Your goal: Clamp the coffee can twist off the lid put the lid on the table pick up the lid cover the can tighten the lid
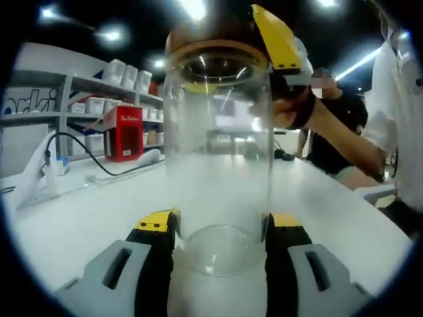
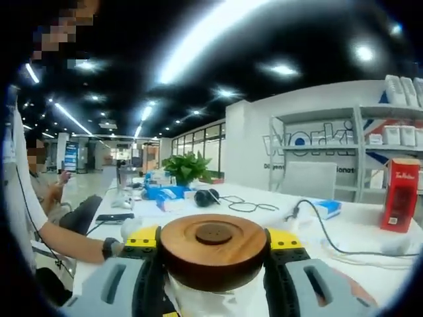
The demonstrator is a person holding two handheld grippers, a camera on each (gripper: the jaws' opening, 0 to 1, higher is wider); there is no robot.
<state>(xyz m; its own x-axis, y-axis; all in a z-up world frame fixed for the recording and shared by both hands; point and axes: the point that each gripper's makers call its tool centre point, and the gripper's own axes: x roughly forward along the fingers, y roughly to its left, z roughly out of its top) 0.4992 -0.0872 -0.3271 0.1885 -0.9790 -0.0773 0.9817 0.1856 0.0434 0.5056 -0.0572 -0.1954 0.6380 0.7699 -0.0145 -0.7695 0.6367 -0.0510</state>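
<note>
A clear glass coffee can (image 1: 218, 165) stands upright on the white table (image 1: 86, 224). My left gripper (image 1: 220, 228) is shut on the can's lower part, one yellow-tipped jaw on each side. A round wooden lid (image 2: 214, 249) sits on the can's mouth, seen as a brown rim (image 1: 211, 41) at the top. My right gripper (image 2: 215, 243) is shut on the lid from both sides; its yellow jaw (image 1: 277, 39) reaches in from the upper right, with the person's hand (image 1: 294, 109) behind it. The glass (image 2: 198, 300) shows just below the lid.
A red box (image 1: 123, 132) (image 2: 398, 195), a black cable (image 1: 99, 165) and shelves with white containers (image 1: 125, 72) stand at the table's far side. Headphones (image 2: 206, 196), a plant (image 2: 188, 168) and blue packs (image 2: 162, 193) lie farther along. Seated people (image 1: 337, 132) are near the table.
</note>
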